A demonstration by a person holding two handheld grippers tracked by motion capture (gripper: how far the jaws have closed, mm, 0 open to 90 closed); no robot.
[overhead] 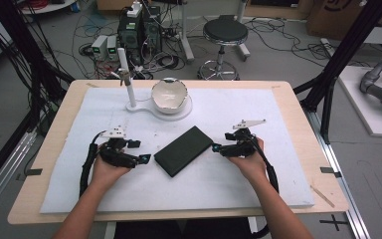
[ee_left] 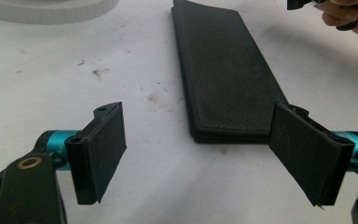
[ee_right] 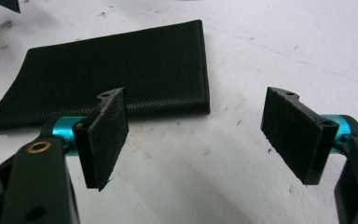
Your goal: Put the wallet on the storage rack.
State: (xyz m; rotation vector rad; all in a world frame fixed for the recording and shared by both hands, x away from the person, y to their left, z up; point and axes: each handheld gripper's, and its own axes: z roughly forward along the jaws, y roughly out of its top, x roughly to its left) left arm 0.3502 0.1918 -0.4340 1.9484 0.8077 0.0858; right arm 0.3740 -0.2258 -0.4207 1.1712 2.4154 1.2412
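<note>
A flat black leather case (overhead: 184,150) lies at a slant in the middle of the white mat (overhead: 258,179). My left gripper (overhead: 140,152) rests on the mat just left of the case's near end, open, nothing between its pads. In the left gripper view the case (ee_left: 226,74) stretches away ahead, its near end by the right pad (ee_left: 305,156). My right gripper (overhead: 219,148) sits just right of the case's far end, open and empty. The right gripper view shows the case (ee_right: 112,72) beyond the left pad (ee_right: 105,135).
A white stand with an upright post (overhead: 128,82) and a shiny bowl (overhead: 169,94) on its round base sits at the back of the mat. The wooden table edge (overhead: 179,215) runs along the front. A stool (overhead: 225,35) and cables lie on the floor beyond.
</note>
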